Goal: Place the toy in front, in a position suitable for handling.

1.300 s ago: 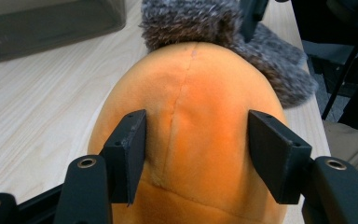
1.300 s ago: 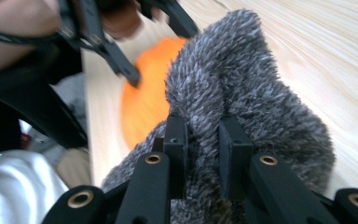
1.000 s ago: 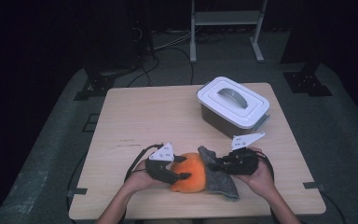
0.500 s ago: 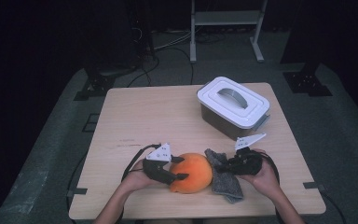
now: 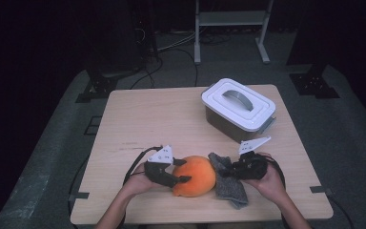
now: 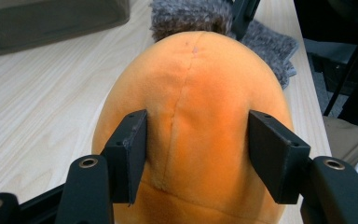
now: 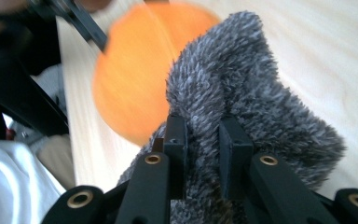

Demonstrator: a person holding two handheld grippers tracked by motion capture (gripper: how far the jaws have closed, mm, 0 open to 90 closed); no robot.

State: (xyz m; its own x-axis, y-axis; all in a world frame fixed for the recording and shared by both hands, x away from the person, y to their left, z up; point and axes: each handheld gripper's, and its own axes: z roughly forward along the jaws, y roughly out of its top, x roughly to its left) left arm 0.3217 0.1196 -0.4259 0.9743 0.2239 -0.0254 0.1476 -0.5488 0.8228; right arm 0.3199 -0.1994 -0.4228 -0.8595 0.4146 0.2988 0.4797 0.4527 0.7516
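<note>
From the high view, the orange plush ball sits near the front edge of the wooden table, round and soft, with the grey fuzzy cloth touching its right side; the left gripper is clamped on the ball and the right gripper pinches the cloth, while a lidded white box stands well apart further back. On to the left gripper view: the ball is velvety orange with a centre seam running down it, both pads pressing into its sides, cloth behind it. Right gripper view now: the jaws are closed tight on a raised fold of shaggy grey cloth, and the ball is blurred just beyond
</note>
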